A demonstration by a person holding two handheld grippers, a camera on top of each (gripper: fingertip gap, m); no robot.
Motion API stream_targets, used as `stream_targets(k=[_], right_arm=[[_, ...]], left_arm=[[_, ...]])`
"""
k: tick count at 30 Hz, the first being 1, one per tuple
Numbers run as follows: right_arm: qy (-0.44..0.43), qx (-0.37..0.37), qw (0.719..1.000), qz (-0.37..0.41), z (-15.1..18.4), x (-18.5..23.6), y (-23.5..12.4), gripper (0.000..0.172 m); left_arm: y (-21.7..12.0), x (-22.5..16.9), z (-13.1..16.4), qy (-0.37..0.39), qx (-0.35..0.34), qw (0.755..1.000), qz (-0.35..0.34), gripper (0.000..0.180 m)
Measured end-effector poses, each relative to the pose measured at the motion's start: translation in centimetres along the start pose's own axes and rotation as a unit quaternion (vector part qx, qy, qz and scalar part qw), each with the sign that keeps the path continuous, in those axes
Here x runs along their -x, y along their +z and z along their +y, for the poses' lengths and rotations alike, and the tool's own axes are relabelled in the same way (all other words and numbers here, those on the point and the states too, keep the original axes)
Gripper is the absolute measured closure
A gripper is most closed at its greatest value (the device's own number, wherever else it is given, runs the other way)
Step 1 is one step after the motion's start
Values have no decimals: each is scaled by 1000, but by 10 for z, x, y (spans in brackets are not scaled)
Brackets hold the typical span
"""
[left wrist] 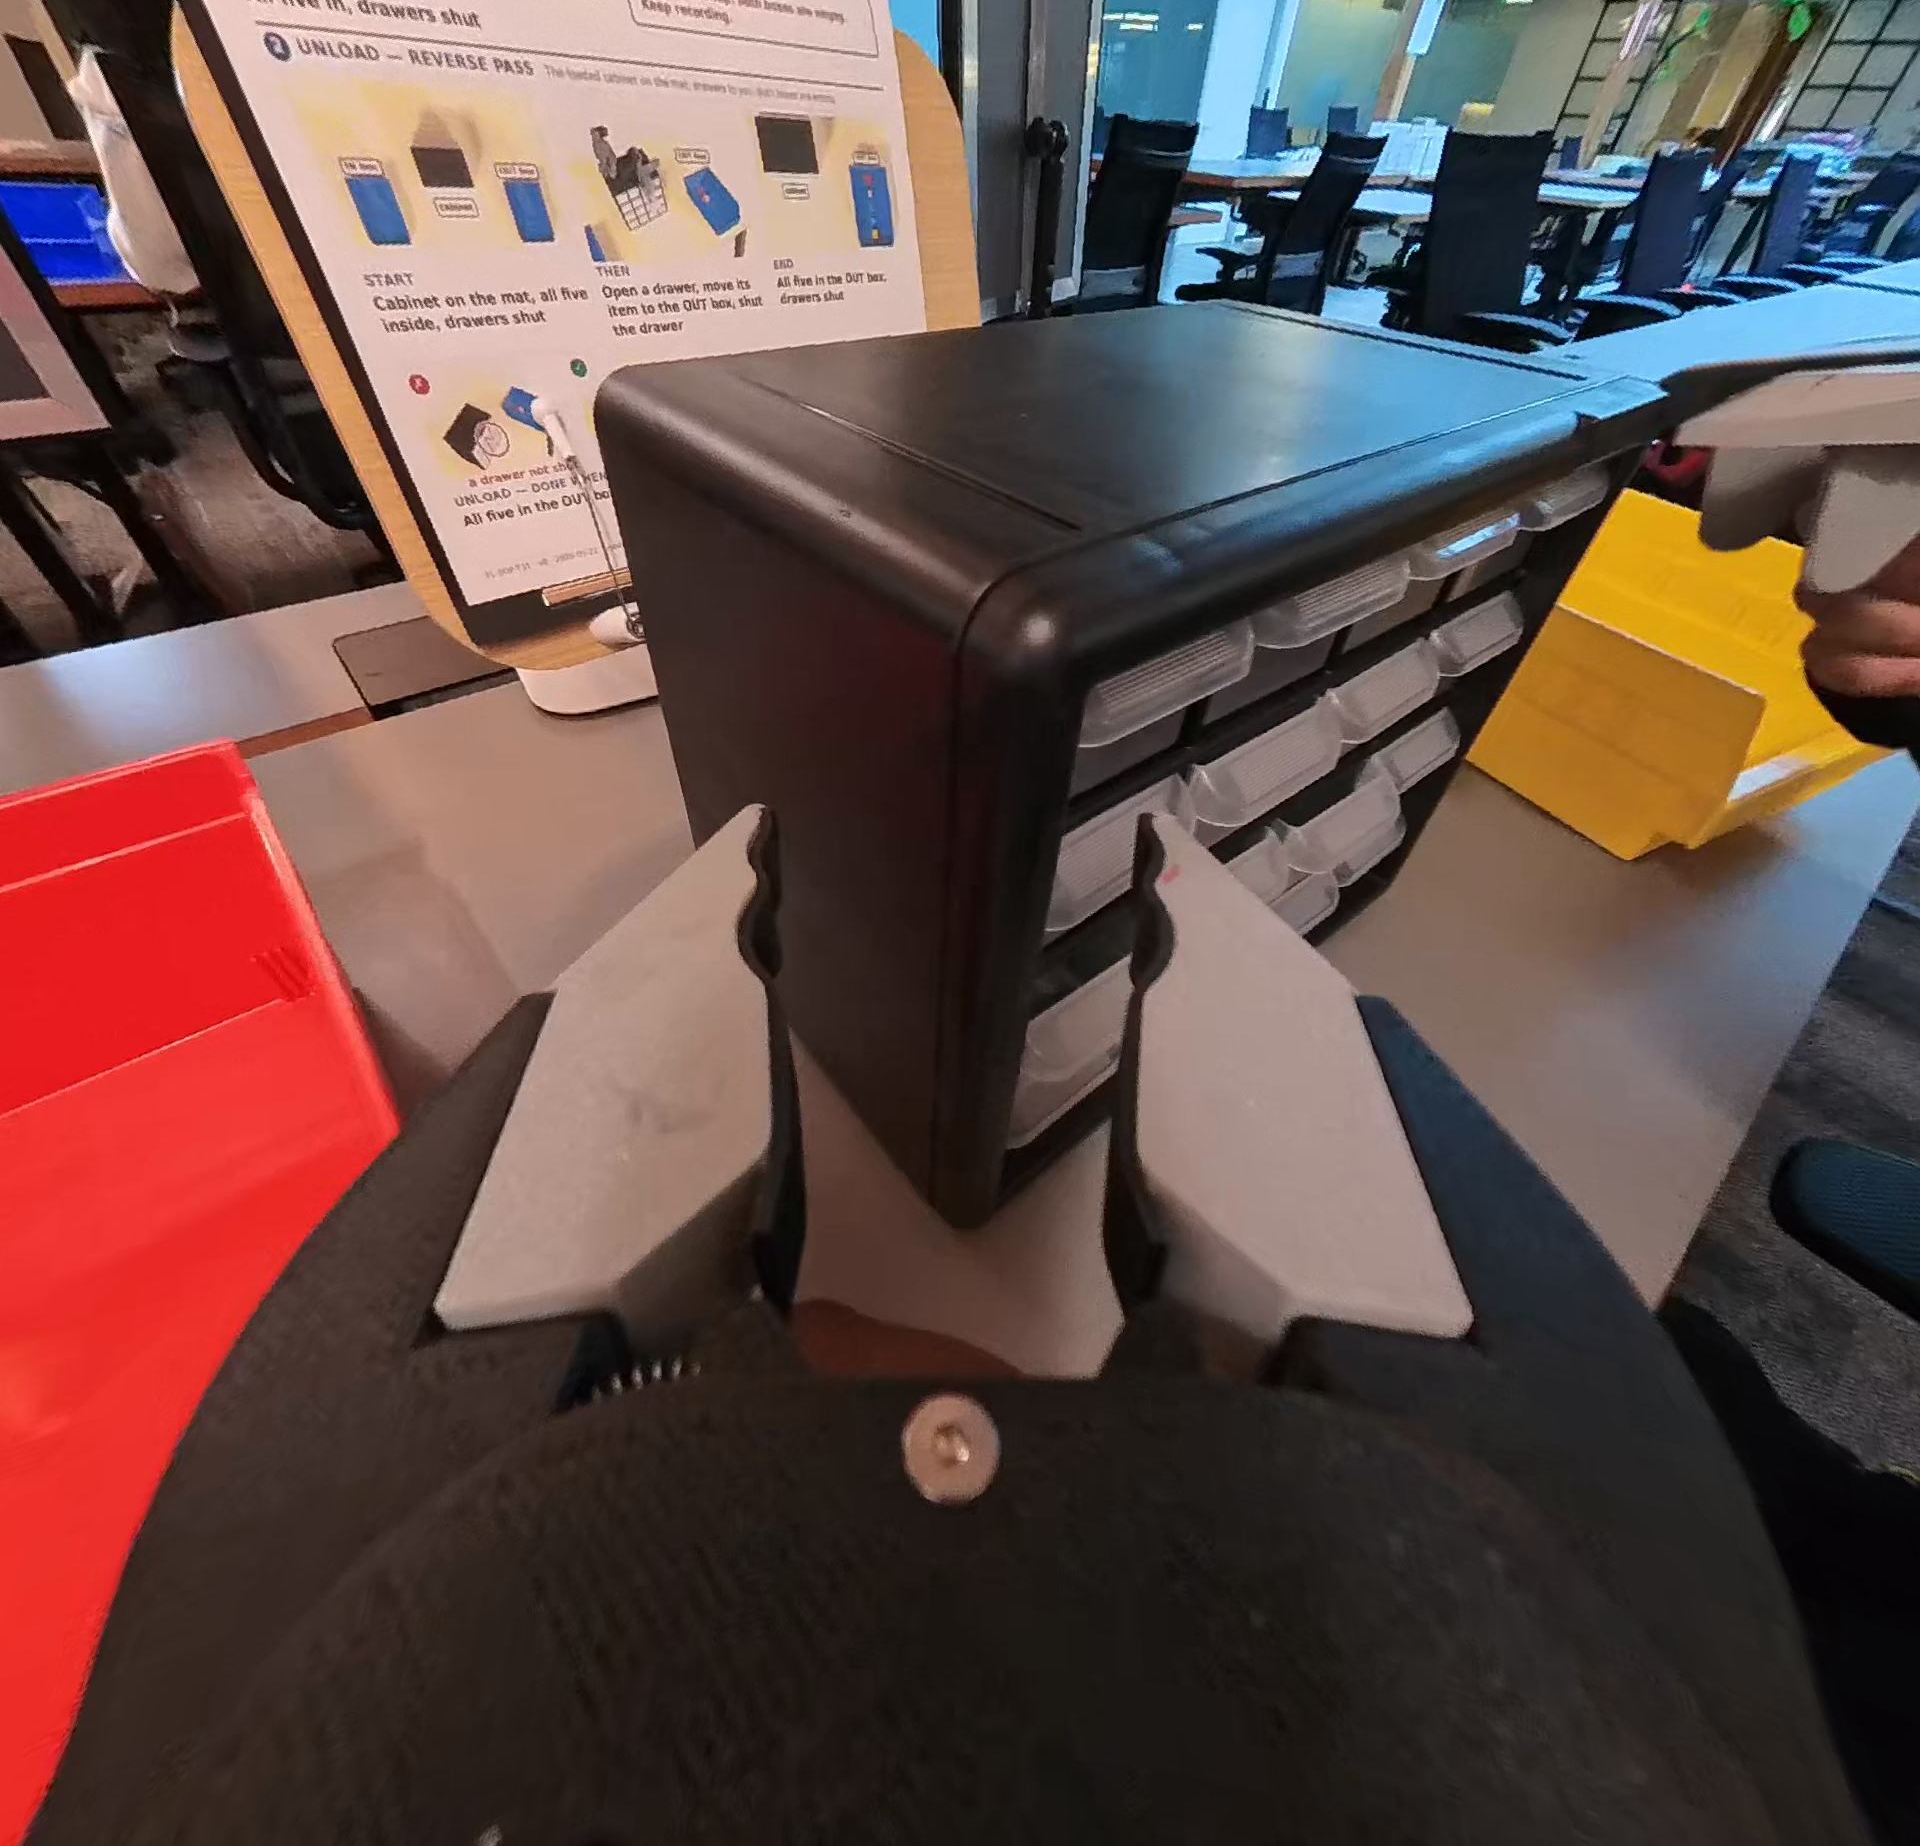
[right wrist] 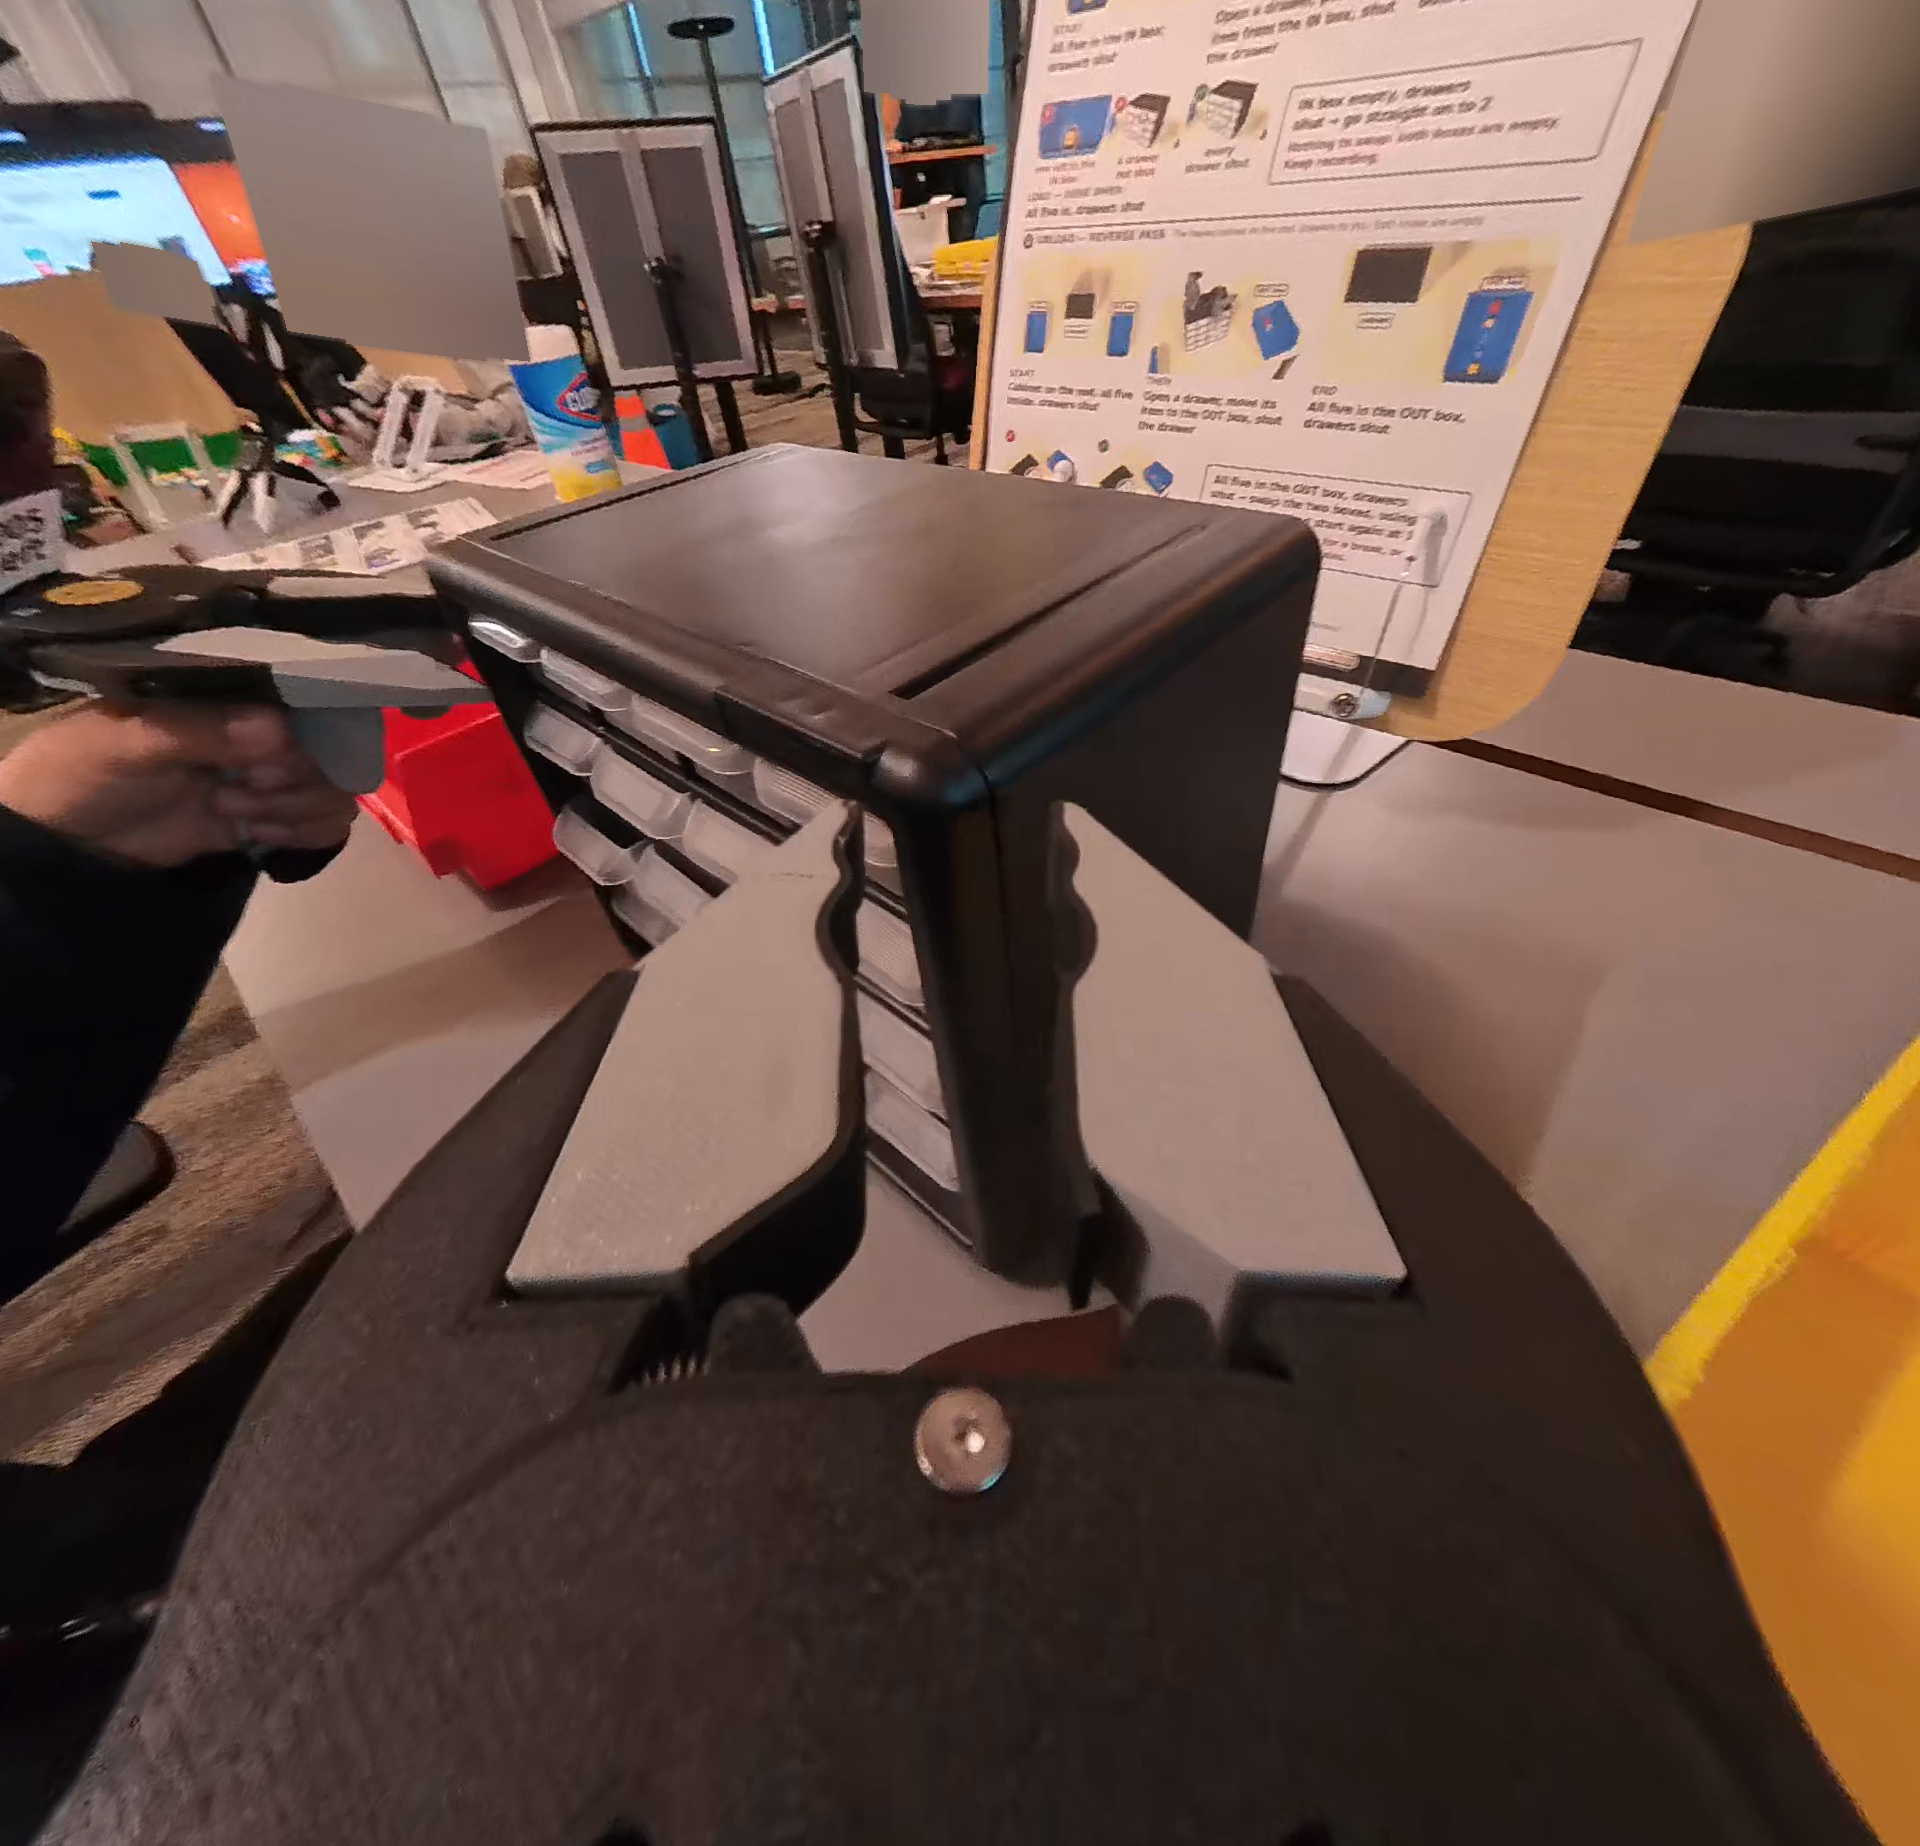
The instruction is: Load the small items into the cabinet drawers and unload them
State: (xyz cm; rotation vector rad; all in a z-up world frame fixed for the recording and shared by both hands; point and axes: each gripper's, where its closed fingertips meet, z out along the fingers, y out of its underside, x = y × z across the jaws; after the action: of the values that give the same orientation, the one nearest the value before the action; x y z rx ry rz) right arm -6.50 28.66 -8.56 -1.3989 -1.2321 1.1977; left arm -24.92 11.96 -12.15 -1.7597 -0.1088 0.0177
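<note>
While both tongs — left (left wrist: 951, 830) and right (right wrist: 961, 820) — gape open, the black cabinet (left wrist: 1039, 466) stands at twelve o'clock on the surface (left wrist: 468, 820).

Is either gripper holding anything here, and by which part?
Neither. The left gripper and right gripper both stand open, each facing a front corner of the black cabinet, with nothing between their fingers.
</note>
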Motion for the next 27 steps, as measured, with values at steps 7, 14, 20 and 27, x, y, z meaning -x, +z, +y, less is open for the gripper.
stream_targets(k=[7,14,20,27], right_arm=[[-9,31,999,-3,13,1,8,141],[-30,39,999,16,17,-2,13,138],[-56,47,997,39,18,-4,12,137],[-72,55,994,58,18,-4,11,139]], left_arm=[[18,-13,14,23,21,999,16,115],[19,-13,16,60,31,998,-11,118],[18,-18,16,57,33,998,2,120],[18,-23,17,65,42,997,3,110]])
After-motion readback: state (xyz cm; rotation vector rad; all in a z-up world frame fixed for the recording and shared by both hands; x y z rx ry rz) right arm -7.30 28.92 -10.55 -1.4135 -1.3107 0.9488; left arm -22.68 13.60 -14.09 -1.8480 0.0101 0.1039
